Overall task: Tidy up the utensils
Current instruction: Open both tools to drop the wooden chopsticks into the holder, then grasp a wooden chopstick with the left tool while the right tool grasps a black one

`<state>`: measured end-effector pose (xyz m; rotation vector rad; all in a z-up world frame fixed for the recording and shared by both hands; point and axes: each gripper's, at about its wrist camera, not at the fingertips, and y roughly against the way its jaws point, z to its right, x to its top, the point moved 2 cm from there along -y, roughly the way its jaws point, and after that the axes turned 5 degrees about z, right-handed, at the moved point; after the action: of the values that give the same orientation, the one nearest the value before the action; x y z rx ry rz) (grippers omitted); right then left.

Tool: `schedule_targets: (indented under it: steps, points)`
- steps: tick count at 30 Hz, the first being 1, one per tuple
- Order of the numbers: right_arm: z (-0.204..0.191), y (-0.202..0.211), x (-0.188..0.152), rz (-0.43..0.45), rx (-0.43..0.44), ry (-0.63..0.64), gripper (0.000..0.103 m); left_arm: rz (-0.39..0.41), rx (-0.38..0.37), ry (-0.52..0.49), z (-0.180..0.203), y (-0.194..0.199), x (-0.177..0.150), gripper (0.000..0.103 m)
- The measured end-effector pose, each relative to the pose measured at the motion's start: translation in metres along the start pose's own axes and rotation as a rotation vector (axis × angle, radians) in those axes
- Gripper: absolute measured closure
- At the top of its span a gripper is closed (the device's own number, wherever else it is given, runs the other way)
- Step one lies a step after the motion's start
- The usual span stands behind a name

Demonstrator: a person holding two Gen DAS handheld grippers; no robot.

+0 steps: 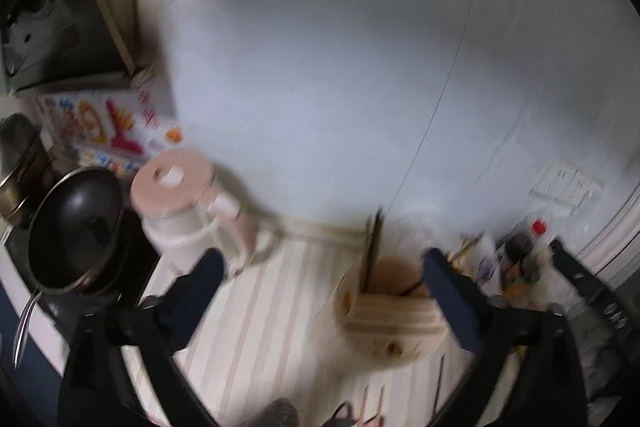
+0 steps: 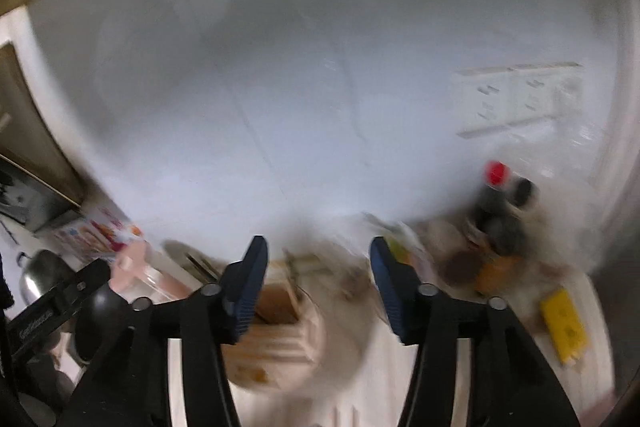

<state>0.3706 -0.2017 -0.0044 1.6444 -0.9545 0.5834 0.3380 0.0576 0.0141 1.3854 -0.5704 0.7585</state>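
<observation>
Both grippers stand with jaws apart and nothing between the pads: the left gripper (image 1: 324, 267) spread wide, the right gripper (image 2: 318, 267) parted less. Each hangs tilted down over a striped counter (image 1: 256, 307). A round wooden utensil holder (image 1: 392, 311) stands on the counter toward its back edge by the white wall, with dark chopsticks (image 1: 372, 247) upright inside it. More chopsticks (image 1: 372, 407) lie flat at the near edge. Left of the holder sits a pink-lidded kettle (image 1: 188, 203), then a black pan (image 1: 76, 227). Toward the right end stands a red-capped bottle (image 2: 494, 195); a yellow object (image 2: 564, 327) lies nearer. Both views are blurred
</observation>
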Motion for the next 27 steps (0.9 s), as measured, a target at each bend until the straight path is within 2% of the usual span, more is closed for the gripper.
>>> schedule_targets:
  steps: [4,8,15,16,18,19,20,21,22,24,25,26,27]
  points:
    - [0.027,0.01,-0.031,-0.072,-0.05,-0.043,0.035,-0.09,0.027,-0.033,-0.001,-0.013,-0.045,0.0]
    - [0.058,0.005,-0.078,-0.146,-0.124,-0.066,0.024,-0.185,0.047,-0.079,0.005,-0.031,-0.091,0.0]
    - [0.107,-0.023,-0.161,-0.354,-0.228,-0.083,0.024,-0.351,0.043,-0.205,0.033,-0.076,-0.182,0.0]
    - [0.112,-0.027,-0.17,-0.382,-0.233,-0.09,0.025,-0.374,0.043,-0.216,0.036,-0.081,-0.194,0.0]
    - [0.124,-0.036,-0.189,-0.443,-0.232,-0.111,0.041,-0.436,0.034,-0.234,0.045,-0.096,-0.221,0.001]
    - [0.13,-0.041,-0.201,-0.485,-0.228,-0.118,0.053,-0.457,0.028,-0.237,0.048,-0.101,-0.229,0.003]
    - [0.133,-0.045,-0.209,-0.509,-0.229,-0.117,0.063,-0.499,0.017,-0.243,0.054,-0.111,-0.245,0.008]
    - [0.138,-0.048,-0.218,-0.535,-0.23,-0.117,0.066,-0.523,0.009,-0.245,0.058,-0.117,-0.253,0.013]
    - [0.142,-0.052,-0.227,-0.56,-0.228,-0.117,0.071,-0.565,-0.005,-0.241,0.061,-0.127,-0.265,0.025]
    - [0.148,-0.056,-0.238,-0.593,-0.235,-0.108,0.072,-0.64,-0.034,-0.222,0.066,-0.14,-0.283,0.037]
    - [0.151,-0.059,-0.244,-0.61,-0.237,-0.105,0.072,-0.674,-0.049,-0.214,0.07,-0.146,-0.293,0.046]
    - [0.153,-0.061,-0.249,-0.624,-0.235,-0.103,0.072,-0.682,-0.049,-0.22,0.072,-0.148,-0.297,0.057]
    - [0.155,-0.064,-0.253,-0.64,-0.233,-0.101,0.072,-0.687,-0.038,-0.243,0.077,-0.151,-0.303,0.061]
